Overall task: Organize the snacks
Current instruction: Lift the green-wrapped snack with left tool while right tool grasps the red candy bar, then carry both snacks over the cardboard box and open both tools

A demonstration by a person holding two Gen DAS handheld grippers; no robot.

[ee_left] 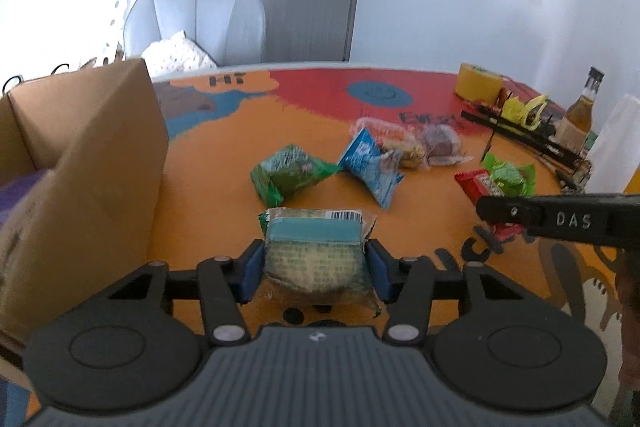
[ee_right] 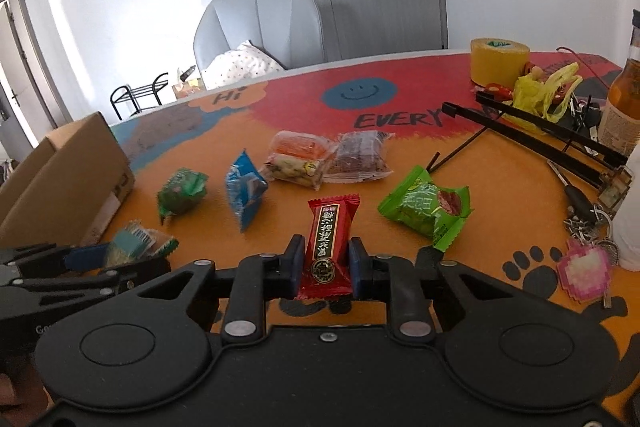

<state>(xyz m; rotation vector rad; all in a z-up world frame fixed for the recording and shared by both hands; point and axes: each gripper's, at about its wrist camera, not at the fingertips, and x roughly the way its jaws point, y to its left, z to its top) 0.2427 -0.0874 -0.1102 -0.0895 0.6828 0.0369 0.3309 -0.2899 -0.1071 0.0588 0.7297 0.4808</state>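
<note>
We are squeezing a teal and green snack pack (ee_left: 314, 251) in our left gripper (ee_left: 314, 269), low over the orange table (ee_left: 208, 195), beside the cardboard box (ee_left: 80, 163). Our right gripper (ee_right: 325, 263) is pinching a red candy bar (ee_right: 329, 247) tight, near the other snacks.

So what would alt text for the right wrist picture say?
A hand-held gripper pinches a red candy packet above an orange cartoon tablecloth. Other snack packets lie beyond, a cardboard box sits left, and a yellow tape roll stands far right.
</note>
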